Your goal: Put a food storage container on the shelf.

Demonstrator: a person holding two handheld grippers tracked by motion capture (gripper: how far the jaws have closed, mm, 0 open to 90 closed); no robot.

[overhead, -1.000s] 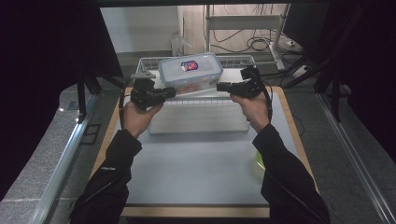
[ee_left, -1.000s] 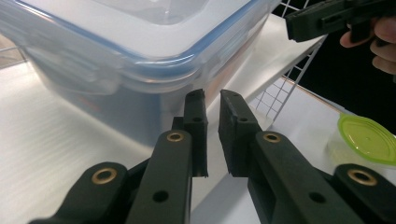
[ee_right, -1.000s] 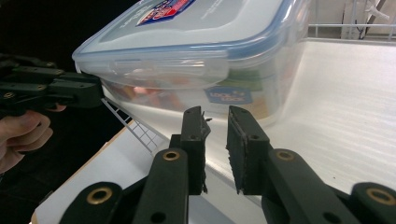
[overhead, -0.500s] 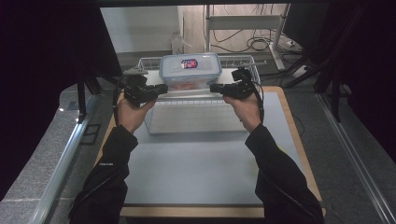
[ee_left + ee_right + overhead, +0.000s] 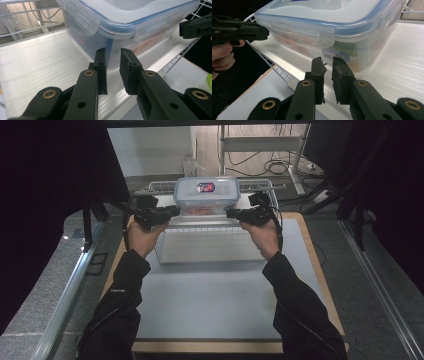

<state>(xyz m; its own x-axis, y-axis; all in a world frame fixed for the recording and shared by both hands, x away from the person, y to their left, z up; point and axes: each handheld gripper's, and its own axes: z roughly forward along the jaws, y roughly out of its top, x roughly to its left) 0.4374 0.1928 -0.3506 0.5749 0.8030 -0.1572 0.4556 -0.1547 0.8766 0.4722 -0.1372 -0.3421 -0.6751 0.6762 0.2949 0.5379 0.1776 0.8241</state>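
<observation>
Left claw (image 5: 113, 72): jaws nearly together with a narrow gap, gripping nothing, just beside the container's left end.
Right claw (image 5: 327, 78): same narrow gap, empty, near the container's right end.
Container (image 5: 206, 195): clear, blue-rimmed lid clipped on, sitting in the wire basket (image 5: 165, 252).
Surface (image 5: 210, 305): grey mat, wooden edge.

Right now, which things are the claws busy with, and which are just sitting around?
Part of the job:
- plastic box with its blue-edged lid clipped on
- wire basket under the box
- left claw and right claw, one at each side of the box, jaws nearly together, nothing between them

Just lying about:
- cables on the floor behind
- green thing at the picture's edge
</observation>
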